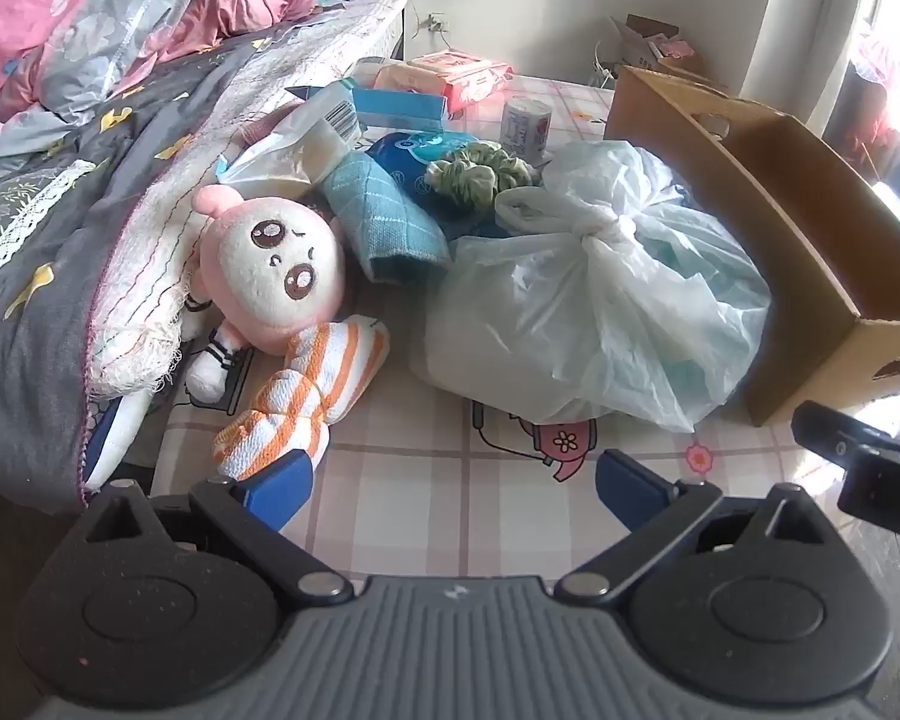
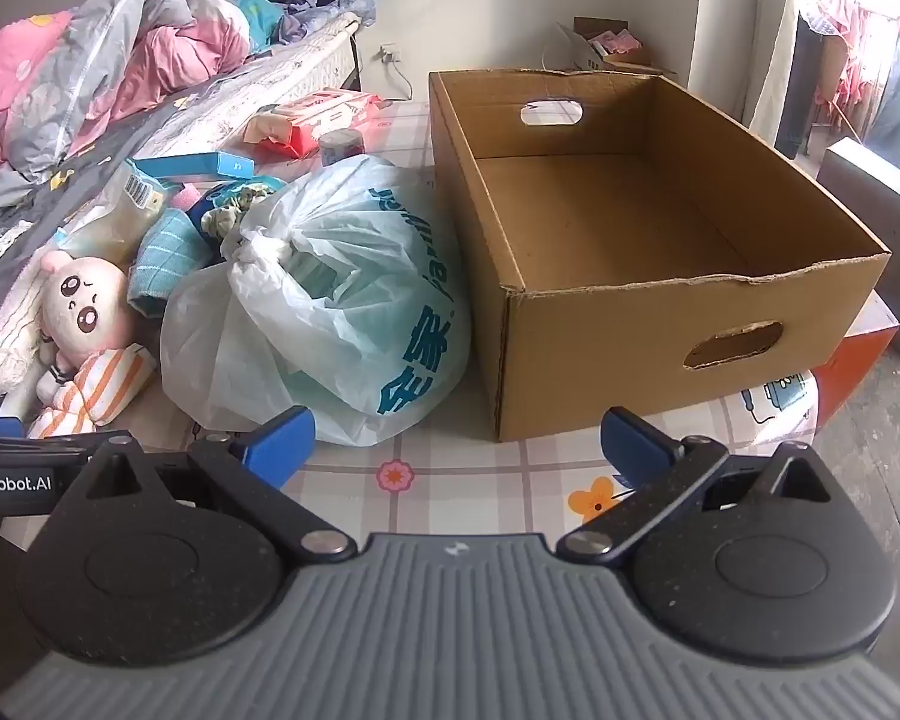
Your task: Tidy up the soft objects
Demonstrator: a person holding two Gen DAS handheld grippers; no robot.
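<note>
A pink and cream plush doll (image 1: 276,267) (image 2: 87,306) lies against the bed's edge on a checked mat. An orange-striped cloth (image 1: 303,390) (image 2: 99,387) lies just below it, a folded teal towel (image 1: 384,222) (image 2: 162,267) above it. A tied white plastic bag (image 1: 594,294) (image 2: 330,300) sits beside an empty cardboard box (image 2: 648,228) (image 1: 768,228). My left gripper (image 1: 453,489) is open over the mat, its left fingertip close to the striped cloth. My right gripper (image 2: 459,444) is open between bag and box, holding nothing.
A bed with a grey sheet (image 1: 36,276) and a pink quilt (image 1: 78,18) fills the left. Tissue packs (image 2: 324,114), a blue carton (image 2: 201,165), a small can (image 1: 525,123) and a green scrunchie (image 1: 480,171) lie behind the bag. An orange box (image 2: 852,360) sits under the cardboard box.
</note>
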